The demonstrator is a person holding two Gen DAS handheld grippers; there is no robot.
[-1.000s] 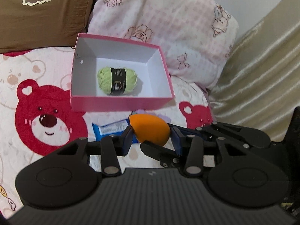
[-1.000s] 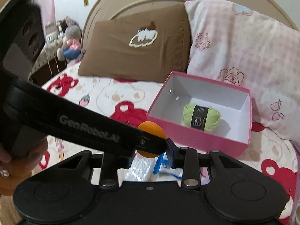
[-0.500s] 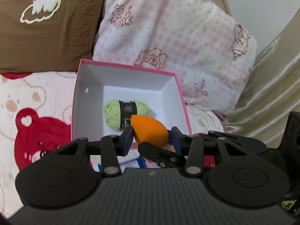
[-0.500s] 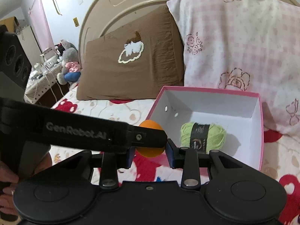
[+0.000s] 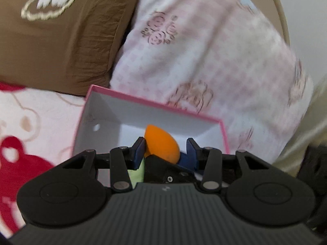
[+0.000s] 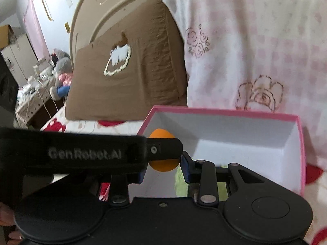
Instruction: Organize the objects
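Note:
An orange egg-shaped sponge [image 5: 161,145] sits between the fingers of both grippers, which cross each other. My left gripper [image 5: 166,150] is shut on it, above the open pink box [image 5: 155,102]. In the right wrist view the left gripper's arm crosses in front of the sponge [image 6: 162,166], and my right gripper [image 6: 162,170] has its fingers on either side of it. Green yarn [image 6: 181,185] lies in the box [image 6: 224,112], mostly hidden behind the grippers. A sliver of yarn [image 5: 137,173] shows in the left wrist view.
A brown pillow [image 5: 61,36] and a pink patterned pillow [image 5: 204,51] lean behind the box against the headboard [image 6: 114,6]. The bedsheet [image 5: 30,122] has red bear prints. A cluttered side table [image 6: 34,87] stands at the far left.
Both grippers have moved forward with the sponge, from in front of the box to over its inside. The yarn has slipped down behind the grippers.

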